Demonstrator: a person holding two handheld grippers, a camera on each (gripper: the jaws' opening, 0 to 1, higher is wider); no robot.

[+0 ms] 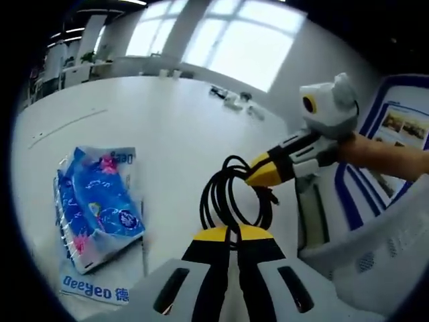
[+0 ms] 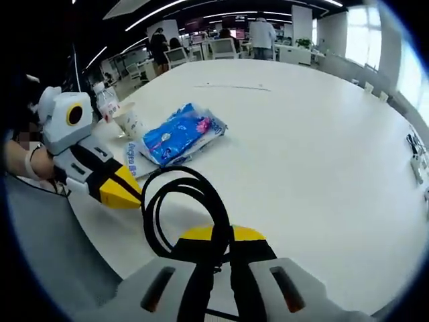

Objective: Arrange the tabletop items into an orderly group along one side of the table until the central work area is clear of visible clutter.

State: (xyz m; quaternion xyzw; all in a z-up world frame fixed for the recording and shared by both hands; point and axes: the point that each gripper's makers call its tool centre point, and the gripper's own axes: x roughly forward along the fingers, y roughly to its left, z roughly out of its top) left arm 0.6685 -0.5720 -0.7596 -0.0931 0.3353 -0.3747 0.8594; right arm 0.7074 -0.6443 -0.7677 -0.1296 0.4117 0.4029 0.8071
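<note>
A coiled black cable [image 1: 218,198] hangs over the white table [image 1: 167,127], held from two sides. My left gripper [image 1: 234,233] is shut on the coil's near loop, its yellow tips pinching the strands. From the right, my right gripper [image 1: 253,178] comes in with a bare forearm behind it, shut on the coil's far side. In the right gripper view the black cable [image 2: 201,194] loops up from my right gripper [image 2: 224,235], and the left gripper [image 2: 134,198] touches it from the left. A blue tissue pack [image 1: 100,208] [image 2: 181,134] lies flat on the table.
A paper cup [image 2: 131,121] and a water bottle [image 2: 104,100] stand by the table edge near the tissue pack. Small dark items [image 1: 234,99] lie at the table's far end. A grey chair [image 1: 375,255] and a blue-framed poster board [image 1: 402,127] stand beside the table.
</note>
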